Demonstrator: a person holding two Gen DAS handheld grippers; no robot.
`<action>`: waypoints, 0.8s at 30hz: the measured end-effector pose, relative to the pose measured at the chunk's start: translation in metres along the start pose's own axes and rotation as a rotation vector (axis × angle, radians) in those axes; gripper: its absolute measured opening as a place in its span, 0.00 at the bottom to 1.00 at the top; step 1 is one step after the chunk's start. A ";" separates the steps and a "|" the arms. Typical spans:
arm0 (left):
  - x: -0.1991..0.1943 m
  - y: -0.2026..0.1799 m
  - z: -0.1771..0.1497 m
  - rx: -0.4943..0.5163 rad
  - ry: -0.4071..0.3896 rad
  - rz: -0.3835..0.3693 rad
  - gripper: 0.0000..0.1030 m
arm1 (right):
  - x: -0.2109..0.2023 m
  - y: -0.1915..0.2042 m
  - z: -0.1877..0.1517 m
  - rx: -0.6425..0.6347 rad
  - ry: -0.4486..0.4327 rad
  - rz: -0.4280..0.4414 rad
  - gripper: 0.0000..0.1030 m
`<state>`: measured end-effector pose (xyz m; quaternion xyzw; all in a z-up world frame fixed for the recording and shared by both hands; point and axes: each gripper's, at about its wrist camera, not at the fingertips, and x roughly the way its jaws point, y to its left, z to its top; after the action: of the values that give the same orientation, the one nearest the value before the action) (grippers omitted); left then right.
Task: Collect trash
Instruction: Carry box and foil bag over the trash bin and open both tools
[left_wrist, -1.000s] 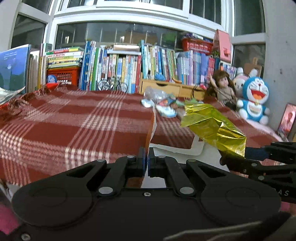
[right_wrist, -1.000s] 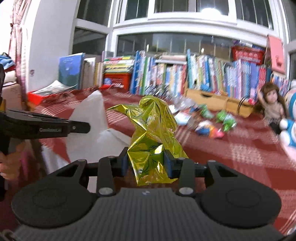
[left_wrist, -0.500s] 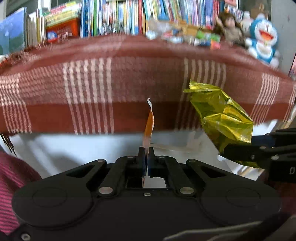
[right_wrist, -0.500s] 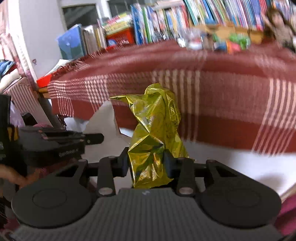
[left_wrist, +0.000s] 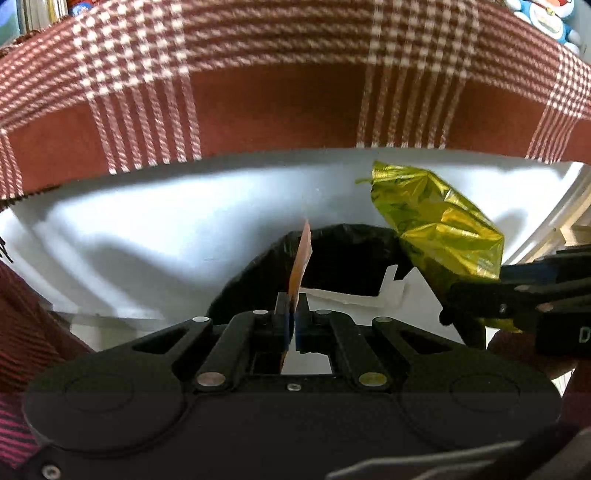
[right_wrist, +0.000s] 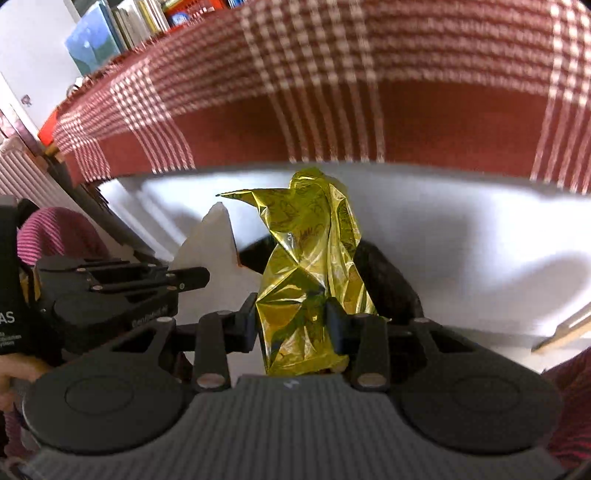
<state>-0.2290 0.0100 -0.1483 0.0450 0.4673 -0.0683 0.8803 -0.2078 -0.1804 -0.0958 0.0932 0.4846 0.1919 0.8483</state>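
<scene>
Right, my left gripper has its jaws pressed together on a thin orange-and-white wrapper scrap, which stands edge-on above the fingertips. My right gripper is clamped on a crumpled gold foil wrapper, pads squeezing its lower half while the crinkled top pokes up. Both pieces of trash hang just above the dark mouth of a black-lined bin sitting low under the table edge.

Writing? Only fragments: on the left gripper's body, seen from the right wrist, the letters "AS" in white plus smaller print too blurred to read; on the right gripper's body, seen from the left wrist, a lone "D".

Beyond the bin there's a white panel, and above it the hanging edge of the red-and-white checked tablecloth. A corner of the blue cartoon plush toy peeks over the top.

Compared with a second ago, both grippers have dropped and tipped downward: the bookshelves and tabletop have slid out of view, and the bin has come in.
</scene>
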 end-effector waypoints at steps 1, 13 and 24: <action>0.003 0.000 0.000 0.002 0.006 0.000 0.03 | 0.002 -0.001 -0.001 0.007 0.010 0.002 0.41; 0.038 -0.005 -0.002 0.005 0.091 -0.006 0.06 | 0.033 -0.012 -0.007 0.071 0.129 -0.011 0.42; 0.031 -0.003 0.006 -0.011 0.084 -0.006 0.67 | 0.040 -0.015 -0.006 0.104 0.136 -0.015 0.71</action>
<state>-0.2070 0.0032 -0.1709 0.0414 0.5044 -0.0663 0.8599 -0.1910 -0.1780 -0.1355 0.1202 0.5510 0.1661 0.8089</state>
